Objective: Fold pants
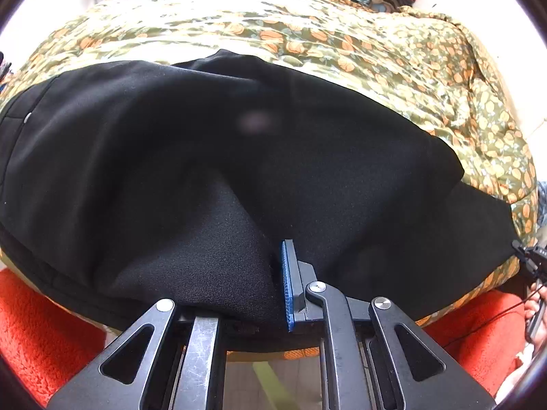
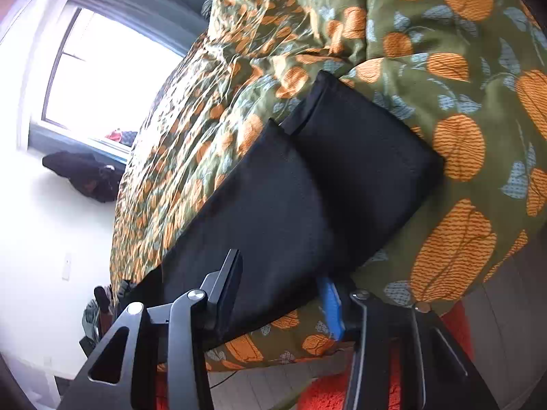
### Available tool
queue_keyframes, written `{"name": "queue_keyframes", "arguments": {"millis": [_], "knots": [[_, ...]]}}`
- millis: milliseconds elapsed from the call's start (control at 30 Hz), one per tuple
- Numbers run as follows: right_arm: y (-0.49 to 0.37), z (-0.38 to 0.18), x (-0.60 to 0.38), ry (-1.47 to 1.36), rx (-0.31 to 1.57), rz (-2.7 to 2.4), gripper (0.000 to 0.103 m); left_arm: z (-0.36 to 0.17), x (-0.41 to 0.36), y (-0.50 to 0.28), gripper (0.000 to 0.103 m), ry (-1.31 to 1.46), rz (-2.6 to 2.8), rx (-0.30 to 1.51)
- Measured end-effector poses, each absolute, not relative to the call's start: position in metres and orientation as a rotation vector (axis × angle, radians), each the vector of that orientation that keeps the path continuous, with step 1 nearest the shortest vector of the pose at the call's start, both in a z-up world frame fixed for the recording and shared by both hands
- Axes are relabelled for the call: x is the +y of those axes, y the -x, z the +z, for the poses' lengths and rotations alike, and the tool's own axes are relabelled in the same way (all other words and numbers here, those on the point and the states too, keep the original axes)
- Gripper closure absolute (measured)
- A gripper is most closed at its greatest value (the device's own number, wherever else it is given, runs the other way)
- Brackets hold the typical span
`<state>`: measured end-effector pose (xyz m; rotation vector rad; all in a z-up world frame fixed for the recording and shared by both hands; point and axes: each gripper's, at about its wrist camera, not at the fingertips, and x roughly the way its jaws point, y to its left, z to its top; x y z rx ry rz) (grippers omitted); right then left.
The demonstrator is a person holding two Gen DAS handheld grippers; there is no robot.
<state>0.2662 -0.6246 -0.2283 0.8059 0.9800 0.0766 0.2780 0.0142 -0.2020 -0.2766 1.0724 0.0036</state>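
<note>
Both sets of jaws were clamped on black cloth. The left gripper (image 1: 273, 287) pinched a raised fold of the pants (image 1: 212, 157) at the near edge of the bed, its blue pad (image 1: 288, 287) pressed against the fabric and the other finger hidden under the cloth. The right gripper (image 2: 280, 290) held the leg ends (image 2: 307, 191), the cloth filling the gap between its black finger (image 2: 227, 290) and its blue pad (image 2: 332, 307).

The bed carried a green cover (image 1: 393, 65) printed with orange fruit, rumpled toward the far side. The pants lay spread across its near part, running along the near edge from the left side toward the right, the two leg hems stacked almost flush near the right gripper. An orange rug (image 1: 41, 324) lay on the floor below the near edge. A window (image 2: 102, 78) stood beyond the far edge, with a dark garment (image 2: 85, 177) on the white wall under it.
</note>
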Motion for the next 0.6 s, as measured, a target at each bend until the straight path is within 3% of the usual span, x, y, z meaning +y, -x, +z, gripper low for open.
{"name": "queue_keyframes", "arguments": {"millis": [33, 200, 300, 600], "knots": [[-0.265, -0.222, -0.624, -0.765, 0.966, 0.047, 0.098, -0.200, 0.012, -0.278, 0.093, 0.281, -0.006, 1.071], [-0.277, -0.194, -0.621, -0.476, 0.951, -0.125, 0.098, -0.201, -0.015, -0.282, 0.092, 0.238, -0.053, 1.086], [-0.284, -0.213, -0.631, -0.486, 1.034, -0.193, 0.098, -0.210, -0.026, -0.281, 0.092, 0.203, -0.046, 1.110], [-0.270, -0.203, -0.629, -0.426, 0.966, -0.268, 0.098, -0.206, -0.033, -0.279, 0.092, 0.189, -0.060, 1.102]]}}
